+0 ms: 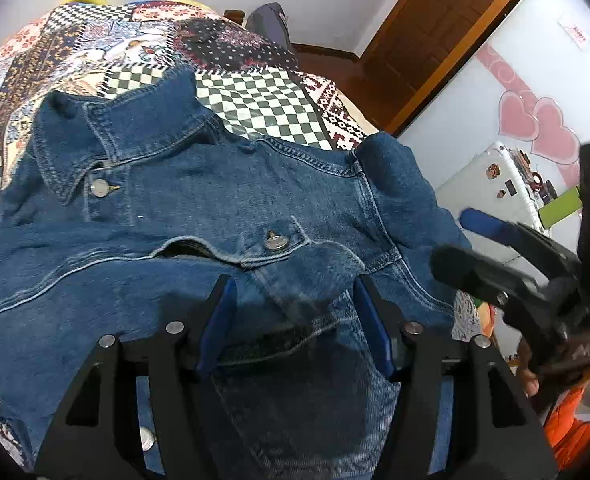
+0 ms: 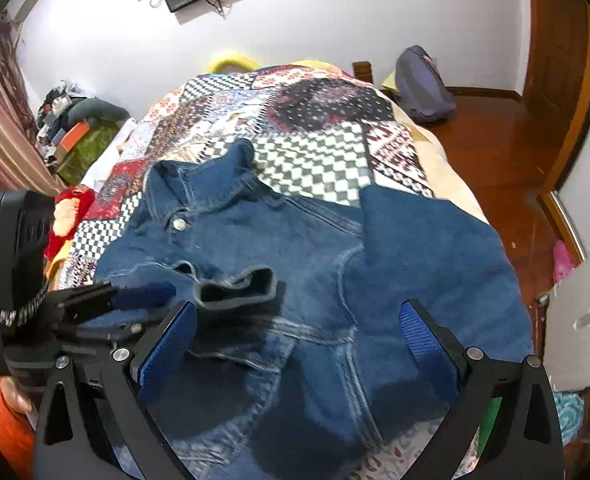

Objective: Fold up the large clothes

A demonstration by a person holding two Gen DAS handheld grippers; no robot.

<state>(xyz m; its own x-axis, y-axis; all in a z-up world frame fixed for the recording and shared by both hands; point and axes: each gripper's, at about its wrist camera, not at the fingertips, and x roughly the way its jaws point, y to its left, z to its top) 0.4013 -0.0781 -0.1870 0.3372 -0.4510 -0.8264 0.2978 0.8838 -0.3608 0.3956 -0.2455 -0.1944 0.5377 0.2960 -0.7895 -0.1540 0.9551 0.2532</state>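
Now both hand-held grippers, left (image 1: 295, 320) and right (image 2: 299, 344), hang spread over the rumpled denim jacket (image 1: 223, 200).

Each hand-held gripper is built of matte black plastic. The left hand-held gripper (image 1: 295, 312) has two tapering black fingers lined on their inner faces with blue textured pads (image 1: 215, 332), and silver round screw heads (image 1: 107, 341) sit at the pivots of its angular, triangular-windowed linkage arms. The right hand-held gripper (image 2: 295, 344) is the same make (its blue pads show a woven grain). A black boxy camera housing (image 2: 17, 248) rides on the left one, with a black-and-white braided cord (image 2: 13, 312) below it. An orange sleeve (image 2: 5, 428) shows beneath.
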